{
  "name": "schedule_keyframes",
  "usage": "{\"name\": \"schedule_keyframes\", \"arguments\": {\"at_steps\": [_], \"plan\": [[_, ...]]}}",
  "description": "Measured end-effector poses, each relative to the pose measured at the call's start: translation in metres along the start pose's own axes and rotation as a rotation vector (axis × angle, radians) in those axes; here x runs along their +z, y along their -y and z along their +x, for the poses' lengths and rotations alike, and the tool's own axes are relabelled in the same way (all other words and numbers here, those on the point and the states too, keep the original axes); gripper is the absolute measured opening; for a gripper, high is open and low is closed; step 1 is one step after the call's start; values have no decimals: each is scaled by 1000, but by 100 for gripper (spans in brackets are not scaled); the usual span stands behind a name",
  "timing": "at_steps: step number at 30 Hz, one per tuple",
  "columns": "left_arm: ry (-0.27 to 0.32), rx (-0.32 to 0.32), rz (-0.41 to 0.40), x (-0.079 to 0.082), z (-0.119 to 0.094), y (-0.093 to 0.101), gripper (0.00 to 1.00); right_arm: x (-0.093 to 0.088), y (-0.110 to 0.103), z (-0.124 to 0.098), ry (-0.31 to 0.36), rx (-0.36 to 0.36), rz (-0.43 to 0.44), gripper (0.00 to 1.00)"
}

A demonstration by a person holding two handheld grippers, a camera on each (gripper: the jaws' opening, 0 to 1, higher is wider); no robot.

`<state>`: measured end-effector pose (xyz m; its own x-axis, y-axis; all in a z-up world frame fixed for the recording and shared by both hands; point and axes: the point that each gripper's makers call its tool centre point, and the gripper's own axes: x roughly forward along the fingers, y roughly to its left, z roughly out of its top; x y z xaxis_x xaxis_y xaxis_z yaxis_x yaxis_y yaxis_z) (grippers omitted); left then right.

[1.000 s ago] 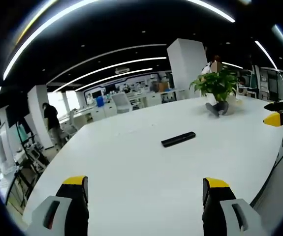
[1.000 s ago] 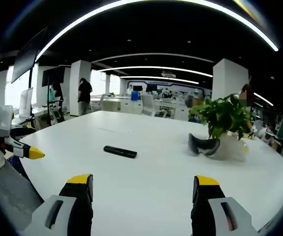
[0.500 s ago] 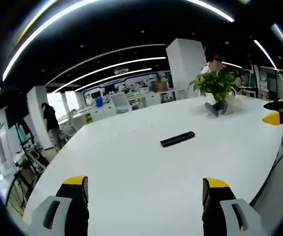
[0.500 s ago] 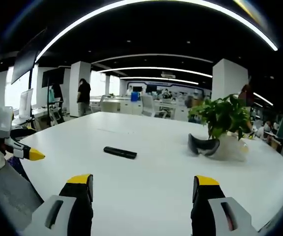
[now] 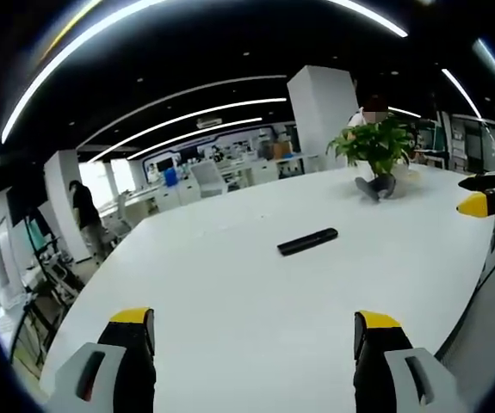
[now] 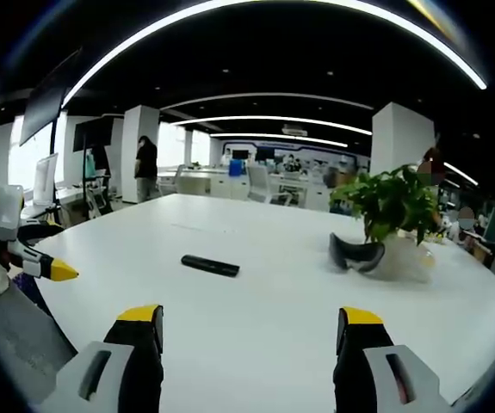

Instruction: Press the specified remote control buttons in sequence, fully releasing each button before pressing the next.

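Note:
A slim black remote control (image 5: pixel 307 242) lies flat on the big white table (image 5: pixel 230 292), well ahead of my left gripper (image 5: pixel 254 331), whose jaws stand wide apart with nothing between them. In the right gripper view the same remote (image 6: pixel 211 266) lies ahead and a little left of my right gripper (image 6: pixel 252 327), also open and holding nothing. The right gripper's yellow tip (image 5: pixel 479 203) pokes in at the right edge of the left gripper view. The left gripper's yellow tip (image 6: pixel 58 271) shows at the left edge of the right gripper view. Both grippers hover near the table's edge, apart from the remote.
A potted green plant (image 6: pixel 395 206) in a white pot stands on the table's far side with a dark curved object (image 6: pixel 355 255) beside it. Beyond the table are desks, white pillars and a standing person (image 6: pixel 146 165). Another person stands behind the plant (image 5: pixel 373 112).
The left gripper view has shifted slightly, so the remote and plant sit a little further left and up. The right gripper view is unchanged. Nothing on the table has moved.

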<state>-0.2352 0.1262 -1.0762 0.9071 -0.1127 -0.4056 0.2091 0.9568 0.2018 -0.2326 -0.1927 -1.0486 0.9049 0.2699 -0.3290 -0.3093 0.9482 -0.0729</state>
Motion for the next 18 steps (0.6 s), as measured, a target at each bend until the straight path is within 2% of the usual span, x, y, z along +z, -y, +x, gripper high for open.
{"name": "schedule_keyframes", "arguments": {"at_steps": [18], "plan": [[-23,-13,18,-4,1,3,100,-1,-1,0,-4,8,-4,81]]}}
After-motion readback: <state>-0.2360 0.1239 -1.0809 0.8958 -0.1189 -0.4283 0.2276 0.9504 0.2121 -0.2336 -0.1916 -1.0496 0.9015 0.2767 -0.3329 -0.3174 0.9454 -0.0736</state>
